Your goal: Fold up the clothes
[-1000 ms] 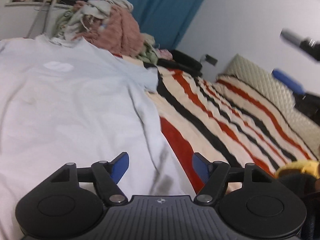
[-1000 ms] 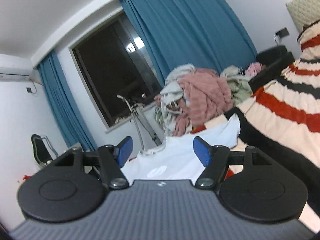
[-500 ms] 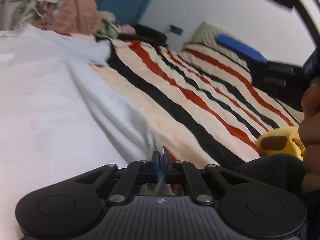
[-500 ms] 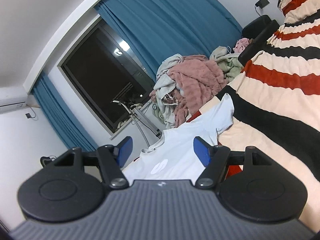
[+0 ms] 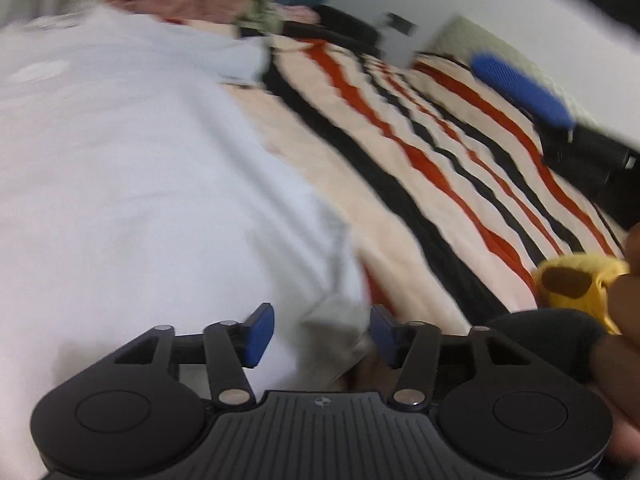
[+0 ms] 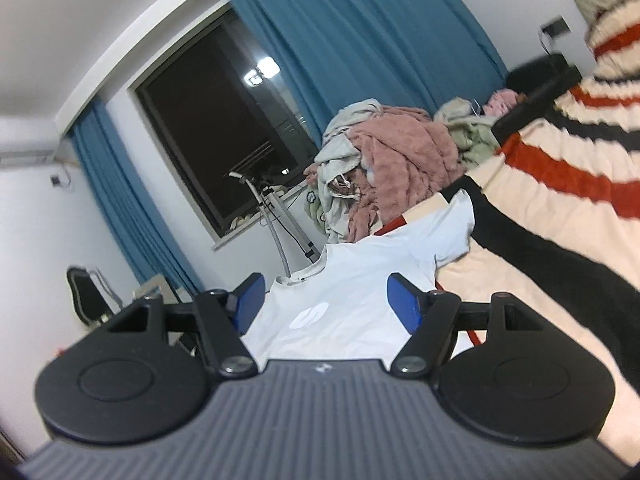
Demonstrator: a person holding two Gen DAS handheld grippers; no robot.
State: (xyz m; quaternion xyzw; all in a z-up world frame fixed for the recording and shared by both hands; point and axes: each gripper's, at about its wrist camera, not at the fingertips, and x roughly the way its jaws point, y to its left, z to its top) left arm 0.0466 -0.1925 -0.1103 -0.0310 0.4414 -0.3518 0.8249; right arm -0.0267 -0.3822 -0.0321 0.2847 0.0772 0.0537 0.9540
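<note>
Nearest in the left wrist view, the left claw (image 5: 318, 334) stands with its two blue-tipped fingers spread wide and nothing held between them. A rumpled bottom corner of a white T-shirt (image 5: 132, 168) lies in the gap between the fingers, though whether the pads touch the cloth cannot be told, since the frame is blurred by motion. The shirt is spread flat on a bed, over a striped blanket (image 5: 432, 160) in cream, red and black, with its hem toward the camera and its collar at the far end.

To the right of the shirt, a yellow object with a brown patch (image 5: 576, 284) rests on the blanket; its kind is unclear.

In the right wrist view, the right claw (image 6: 324, 306) is also wide open and empty. It is raised above the bed and looks along the shirt toward the round collar and one short sleeve.

Beyond the shirt rises a heap of unfolded clothes (image 6: 384, 160), pink, grey and green. Behind it are blue curtains (image 6: 344, 40) and a dark window (image 6: 216, 120).

The step in hand appears to be the very start of the fold: taking hold of the shirt's near edge. The next move likely calls for the left claw to close on that bottom corner while the right claw comes down to grip a matching point, so both can lift together.
</note>
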